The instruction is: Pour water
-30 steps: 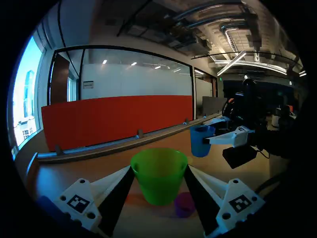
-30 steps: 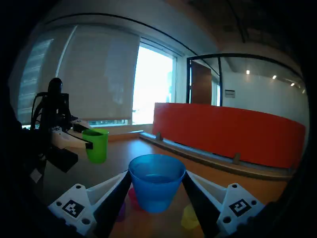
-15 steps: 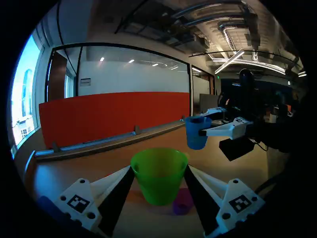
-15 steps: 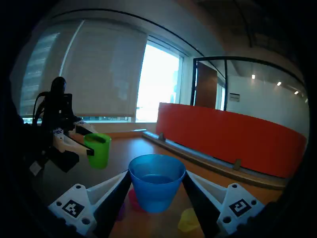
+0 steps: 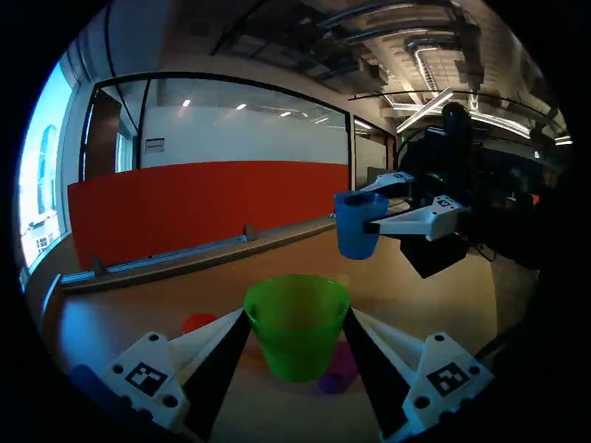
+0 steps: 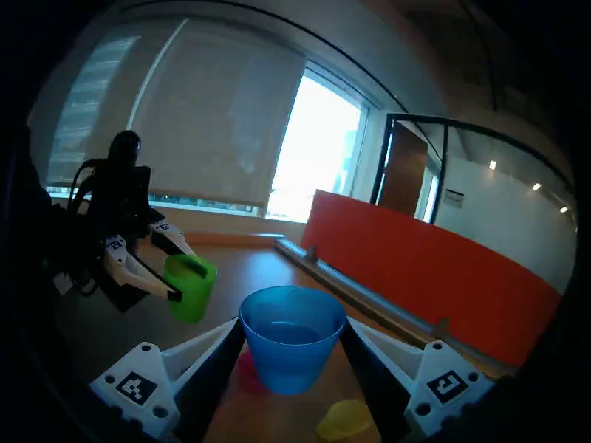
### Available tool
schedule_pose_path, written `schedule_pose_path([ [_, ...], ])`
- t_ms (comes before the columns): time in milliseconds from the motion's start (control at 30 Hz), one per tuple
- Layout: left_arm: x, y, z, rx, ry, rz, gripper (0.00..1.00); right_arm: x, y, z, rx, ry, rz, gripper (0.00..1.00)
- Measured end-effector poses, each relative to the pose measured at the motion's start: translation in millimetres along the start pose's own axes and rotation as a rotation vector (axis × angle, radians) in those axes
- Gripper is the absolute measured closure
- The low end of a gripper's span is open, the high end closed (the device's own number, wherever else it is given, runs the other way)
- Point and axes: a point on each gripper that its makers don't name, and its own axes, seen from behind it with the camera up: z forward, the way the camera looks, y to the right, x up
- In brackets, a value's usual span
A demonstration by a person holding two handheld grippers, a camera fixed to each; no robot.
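Note:
In the left gripper view my left gripper [image 5: 297, 336] is shut on a green cup [image 5: 297, 325], held upright above the wooden table [image 5: 414, 295]. Farther off to the right the right gripper [image 5: 369, 221] holds a blue cup [image 5: 357, 224] in the air. In the right gripper view my right gripper [image 6: 292, 347] is shut on the blue cup [image 6: 292, 347], which has water in it. The left gripper [image 6: 173, 277] with the green cup [image 6: 189, 286] appears at the left, lower than the blue cup and slightly tilted.
Small cups lie on the table under the grippers: a purple one [image 5: 336, 369], a red one [image 5: 198, 322], a yellow one [image 6: 343, 421] and a pink one [image 6: 247, 369]. An orange partition [image 5: 207, 207] and a rail [image 5: 199, 255] run along the table's far edge.
The right gripper has risen with the blue cup and come closer to the green cup. The green cup sits lower in the right gripper view. A red cup has come into view at the left.

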Motion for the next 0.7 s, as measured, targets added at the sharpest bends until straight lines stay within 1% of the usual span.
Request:
schedule_pose_path([
  [367, -7, 4.2, 3.7, -0.008, -0.005, 0.002, 0.14, 11, 5, 3.9, 0.007, -0.003, -0.074, 0.09],
  [700, -12, 8.5, 7.8, -0.021, -0.009, 0.005, 0.15, 20, 4, 7.4, 0.028, -0.005, -0.135, 0.09],
])
